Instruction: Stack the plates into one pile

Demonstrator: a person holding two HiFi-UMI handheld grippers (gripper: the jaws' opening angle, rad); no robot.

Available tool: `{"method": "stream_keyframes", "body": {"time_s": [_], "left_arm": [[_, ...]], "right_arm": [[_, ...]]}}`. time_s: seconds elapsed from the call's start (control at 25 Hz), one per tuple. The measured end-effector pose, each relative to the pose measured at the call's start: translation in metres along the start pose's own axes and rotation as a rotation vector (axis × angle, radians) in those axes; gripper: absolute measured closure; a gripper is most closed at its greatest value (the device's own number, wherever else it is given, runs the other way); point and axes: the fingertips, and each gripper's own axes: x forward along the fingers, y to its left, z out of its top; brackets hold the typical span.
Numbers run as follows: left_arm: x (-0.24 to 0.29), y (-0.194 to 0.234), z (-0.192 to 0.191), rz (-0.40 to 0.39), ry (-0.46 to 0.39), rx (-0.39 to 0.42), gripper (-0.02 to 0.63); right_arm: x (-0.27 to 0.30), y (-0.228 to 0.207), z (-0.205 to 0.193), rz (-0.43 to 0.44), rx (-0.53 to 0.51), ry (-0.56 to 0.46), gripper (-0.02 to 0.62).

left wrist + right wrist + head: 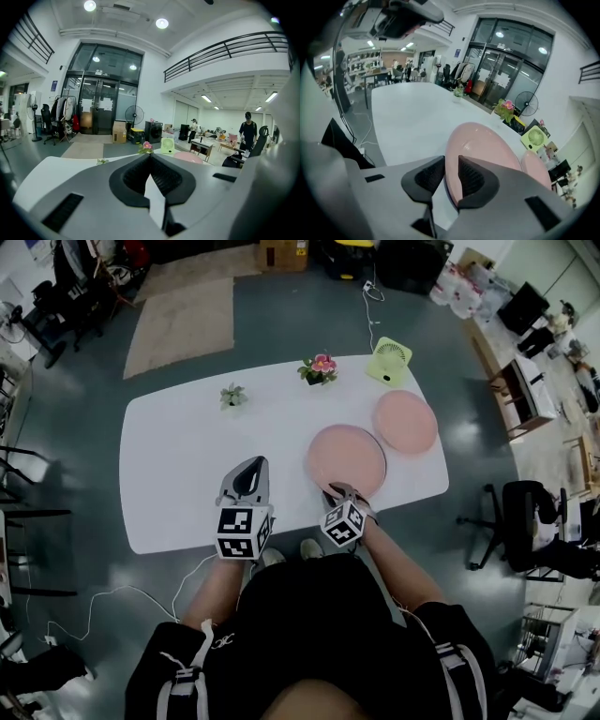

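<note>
Two pink plates lie apart on the white table. The nearer plate is close to the front edge, and the farther plate sits behind it to the right. My right gripper straddles the near rim of the nearer plate. Its jaws stand a little apart, with the rim in the gap and no firm pinch visible. My left gripper hovers over bare table left of that plate, jaws shut on nothing. In the left gripper view the farther plate shows low beyond the jaws.
At the table's back edge stand a green desk fan, a pot of pink flowers and a small green plant. Office chairs and desks surround the table; people stand far off in the left gripper view.
</note>
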Motion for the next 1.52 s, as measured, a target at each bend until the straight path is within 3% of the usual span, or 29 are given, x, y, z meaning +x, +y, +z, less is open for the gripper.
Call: {"method": "stream_keyframes", "body": {"time_s": [0.32, 0.6, 0.76, 1.0, 1.24, 1.4, 1.52], "left_arm": [[-0.001, 0.001, 0.005, -0.008, -0.011, 0.006, 0.592], [0.002, -0.006, 0.018, -0.012, -0.048, 0.021, 0.592], [-0.002, -0.006, 0.031, -0.006, -0.079, 0.034, 0.592], [-0.010, -0.002, 0.038, -0.014, -0.088, 0.032, 0.592], [0.003, -0.014, 0.035, 0.006, -0.077, 0.003, 0.592], [0.029, -0.066, 0.031, 0.028, -0.070, 0.024, 0.592], [0.060, -0.136, 0.033, 0.065, -0.080, 0.045, 0.592]], "right_arm": [[-0.058, -0.040, 0.075, 0.006, 0.294, -0.298, 0.492], [-0.151, -0.115, 0.163, -0.251, 0.427, -0.742, 0.577], [-0.196, -0.133, 0.195, -0.305, 0.480, -0.905, 0.580], [-0.208, -0.138, 0.205, -0.286, 0.561, -0.924, 0.580], [-0.204, -0.161, 0.179, -0.271, 0.585, -0.891, 0.580], [-0.212, -0.202, 0.132, -0.272, 0.581, -0.908, 0.580], [-0.227, -0.249, 0.074, -0.253, 0.550, -0.913, 0.580]]}}
